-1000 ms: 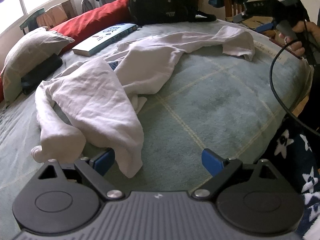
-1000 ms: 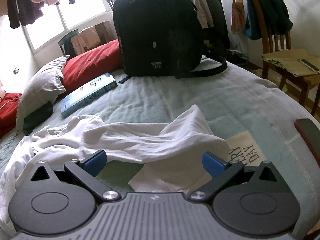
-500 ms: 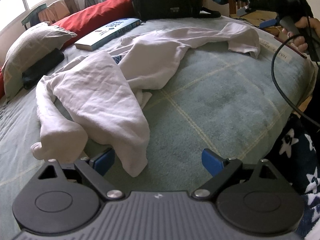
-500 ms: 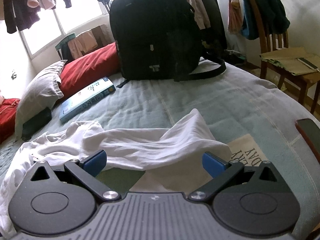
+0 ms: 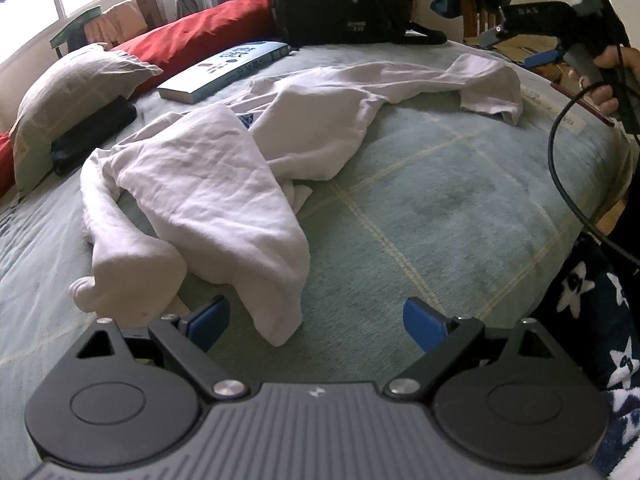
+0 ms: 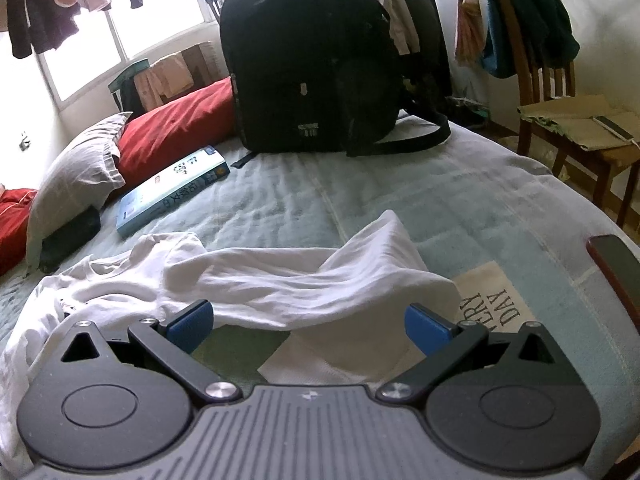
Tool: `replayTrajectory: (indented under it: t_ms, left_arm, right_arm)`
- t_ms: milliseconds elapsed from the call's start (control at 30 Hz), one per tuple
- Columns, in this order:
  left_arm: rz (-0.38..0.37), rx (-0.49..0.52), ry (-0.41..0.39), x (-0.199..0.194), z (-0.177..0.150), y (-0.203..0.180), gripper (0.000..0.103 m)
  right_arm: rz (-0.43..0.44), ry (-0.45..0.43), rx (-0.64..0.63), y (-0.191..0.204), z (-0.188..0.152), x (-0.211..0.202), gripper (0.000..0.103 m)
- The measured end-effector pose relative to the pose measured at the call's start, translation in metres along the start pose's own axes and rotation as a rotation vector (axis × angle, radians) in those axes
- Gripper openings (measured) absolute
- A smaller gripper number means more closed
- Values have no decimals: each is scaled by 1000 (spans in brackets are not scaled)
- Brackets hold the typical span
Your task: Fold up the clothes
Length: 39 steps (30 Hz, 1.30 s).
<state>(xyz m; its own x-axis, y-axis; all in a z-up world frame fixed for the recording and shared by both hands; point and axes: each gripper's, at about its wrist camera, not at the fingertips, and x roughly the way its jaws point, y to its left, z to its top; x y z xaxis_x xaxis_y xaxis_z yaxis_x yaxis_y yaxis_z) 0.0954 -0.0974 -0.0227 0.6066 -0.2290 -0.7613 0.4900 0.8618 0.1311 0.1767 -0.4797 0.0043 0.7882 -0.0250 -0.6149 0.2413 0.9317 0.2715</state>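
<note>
A crumpled white long-sleeved shirt [image 5: 208, 184] lies spread across the blue-green bed cover [image 5: 460, 208]. My left gripper [image 5: 316, 322] is open just above the bed, with a hanging end of the shirt between its blue pads. One sleeve [image 6: 320, 284] stretches toward the bed's right side, and my right gripper [image 6: 308, 326] is open right over that sleeve's end. The right gripper [image 5: 536, 46] also shows in the left wrist view, held by a hand at the upper right.
A black backpack [image 6: 320, 64] stands at the far side of the bed. A blue book [image 6: 172, 196], a grey pillow [image 6: 76, 184] and a red cushion [image 6: 176, 132] lie at the left. A wooden chair [image 6: 560, 112] stands to the right. A phone [image 6: 616, 272] lies near the right edge.
Both grippers have drifted slightly forward over the shirt. Their jaws stay open, and the shirt has not moved.
</note>
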Motion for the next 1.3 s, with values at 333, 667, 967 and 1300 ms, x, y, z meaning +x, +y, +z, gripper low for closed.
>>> replayTrajectory:
  t_ms: [333, 667, 967, 1300]
  left_arm:
    - [24, 11, -7, -4, -2, 8, 94]
    - [42, -19, 18, 4, -3, 15, 94]
    - [41, -7, 33, 11, 5, 8, 94]
    - [34, 0, 44, 15, 6, 5, 94]
  right_arm:
    - [-102, 12, -29, -3, -5, 10, 103]
    - [-267, 132, -75, -49, -17, 52, 103]
    - [-304, 96, -39, -67, 3, 87, 103]
    - [-296, 61, -34, -68, 2, 91, 103]
